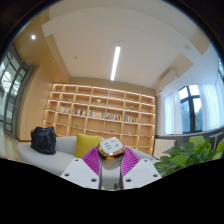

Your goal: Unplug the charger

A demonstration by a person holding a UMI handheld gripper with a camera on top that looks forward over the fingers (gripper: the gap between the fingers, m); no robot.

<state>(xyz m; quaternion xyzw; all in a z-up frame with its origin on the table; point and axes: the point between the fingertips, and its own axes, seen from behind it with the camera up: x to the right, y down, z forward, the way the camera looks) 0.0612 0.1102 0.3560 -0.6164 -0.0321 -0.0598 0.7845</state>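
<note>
My gripper [111, 158] points up into the room, and its two fingers with magenta pads [93, 161] are closed on a small white charger [110, 147] with a gold-brown ring on its face. The charger sits between the pads at the fingertips, held in the air, tilted a little. No socket or cable shows in this view.
A long wooden bookshelf [100, 108] runs along the far wall. A black bag [43, 139] and a yellow cushion [87, 143] lie on a pale sofa at the left. Green plant leaves [190, 155] stand at the right. Windows flank both sides; a ceiling light strip [115, 62] hangs above.
</note>
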